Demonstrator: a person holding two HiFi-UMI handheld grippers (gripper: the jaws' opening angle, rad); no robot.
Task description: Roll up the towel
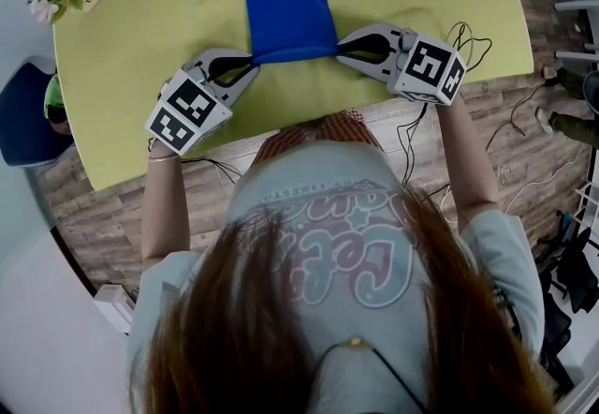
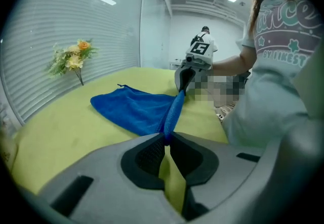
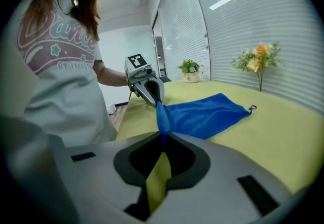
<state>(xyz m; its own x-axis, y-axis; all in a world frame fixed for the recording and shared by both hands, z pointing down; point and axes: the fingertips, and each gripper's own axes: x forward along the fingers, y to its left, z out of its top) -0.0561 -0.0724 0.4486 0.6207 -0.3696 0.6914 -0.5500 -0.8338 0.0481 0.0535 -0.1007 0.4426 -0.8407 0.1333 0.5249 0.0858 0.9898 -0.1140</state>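
We hold our left gripper (image 1: 247,60) and right gripper (image 1: 340,46) tip facing tip, both tilted downward. Each has its jaws pinched tight on a towel (image 1: 286,0) corner, and our bare forearms trail straight behind them.

One towel (image 1: 285,0), one table (image 1: 159,75), one person (image 1: 328,243), one pot plant (image 3: 189,67) and one flower spray (image 3: 255,58) are counted. Two grippers are seen: left gripper (image 1: 249,60), right gripper (image 1: 339,46).
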